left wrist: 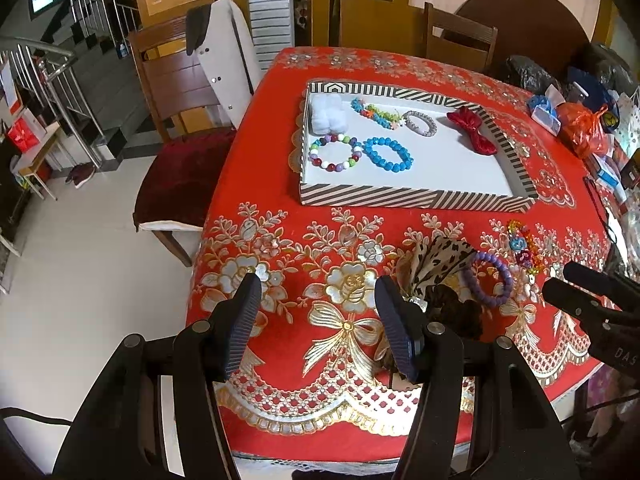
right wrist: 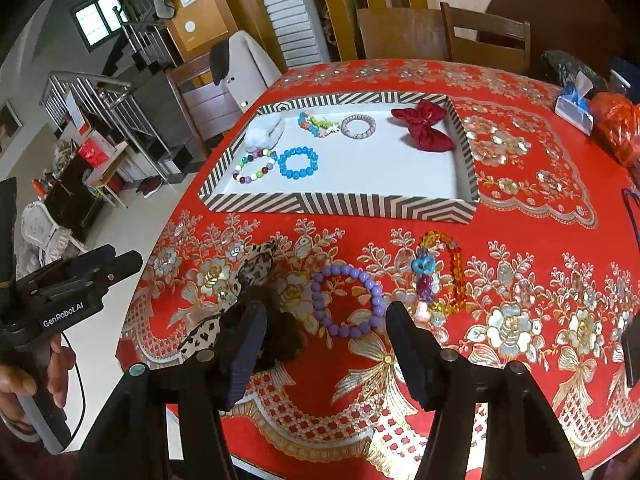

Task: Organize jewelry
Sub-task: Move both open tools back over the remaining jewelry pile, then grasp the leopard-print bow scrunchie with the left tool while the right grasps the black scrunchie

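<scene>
A striped tray (left wrist: 416, 197) (right wrist: 340, 203) on the red tablecloth holds a blue bracelet (left wrist: 387, 153) (right wrist: 298, 163), a multicoloured bead bracelet (left wrist: 335, 154) (right wrist: 256, 166), a silver bracelet (right wrist: 359, 126), a colourful flower bracelet (right wrist: 314, 123), a white puff (right wrist: 264, 132) and a red bow (left wrist: 472, 130) (right wrist: 425, 126). In front of the tray lie a purple bracelet (left wrist: 489, 279) (right wrist: 347, 301), an amber bead bracelet with charms (right wrist: 440, 276), a leopard-print bow (left wrist: 438, 260) (right wrist: 252, 268) and a dark scrunchie (right wrist: 276, 336). My left gripper (left wrist: 316, 312) is open and empty above the table's near edge. My right gripper (right wrist: 326, 340) is open around the purple bracelet's near side.
Wooden chairs stand left of the table (left wrist: 176, 92) and behind it (left wrist: 460, 40). Bags and clutter (left wrist: 580, 120) crowd the table's right side. A staircase (left wrist: 80, 40) rises at the far left.
</scene>
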`<action>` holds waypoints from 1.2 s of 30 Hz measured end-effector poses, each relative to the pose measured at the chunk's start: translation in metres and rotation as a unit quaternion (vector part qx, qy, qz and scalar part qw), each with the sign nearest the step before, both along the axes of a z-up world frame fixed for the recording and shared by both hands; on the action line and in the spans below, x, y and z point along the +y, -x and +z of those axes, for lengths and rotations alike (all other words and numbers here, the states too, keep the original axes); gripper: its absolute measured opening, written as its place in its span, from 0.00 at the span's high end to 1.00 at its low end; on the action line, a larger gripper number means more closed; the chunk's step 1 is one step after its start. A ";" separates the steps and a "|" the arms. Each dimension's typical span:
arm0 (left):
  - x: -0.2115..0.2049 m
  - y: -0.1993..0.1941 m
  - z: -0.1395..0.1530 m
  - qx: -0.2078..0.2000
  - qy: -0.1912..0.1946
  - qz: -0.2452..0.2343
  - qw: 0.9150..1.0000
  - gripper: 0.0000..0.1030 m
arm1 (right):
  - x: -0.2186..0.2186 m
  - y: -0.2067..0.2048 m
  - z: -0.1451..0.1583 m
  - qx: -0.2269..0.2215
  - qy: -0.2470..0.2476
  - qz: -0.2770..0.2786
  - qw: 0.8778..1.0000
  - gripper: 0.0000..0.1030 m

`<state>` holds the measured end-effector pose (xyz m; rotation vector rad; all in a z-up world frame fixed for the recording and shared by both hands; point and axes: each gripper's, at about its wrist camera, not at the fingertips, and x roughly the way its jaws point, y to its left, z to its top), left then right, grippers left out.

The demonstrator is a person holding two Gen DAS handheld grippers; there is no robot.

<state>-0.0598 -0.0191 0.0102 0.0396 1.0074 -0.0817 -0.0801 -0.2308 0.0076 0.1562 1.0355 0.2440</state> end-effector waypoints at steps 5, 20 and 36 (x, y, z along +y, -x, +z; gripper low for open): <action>-0.002 0.003 -0.001 0.001 -0.005 -0.004 1.000 0.43 | -0.006 0.004 0.000 0.002 0.005 -0.005 1.000 0.42; -0.009 0.008 -0.003 0.007 0.000 -0.008 1.000 0.43 | -0.013 0.014 -0.005 0.008 0.005 -0.010 1.000 0.42; -0.009 0.005 -0.008 0.021 0.014 -0.008 1.000 0.43 | -0.033 0.018 -0.014 0.020 0.003 -0.032 0.999 0.42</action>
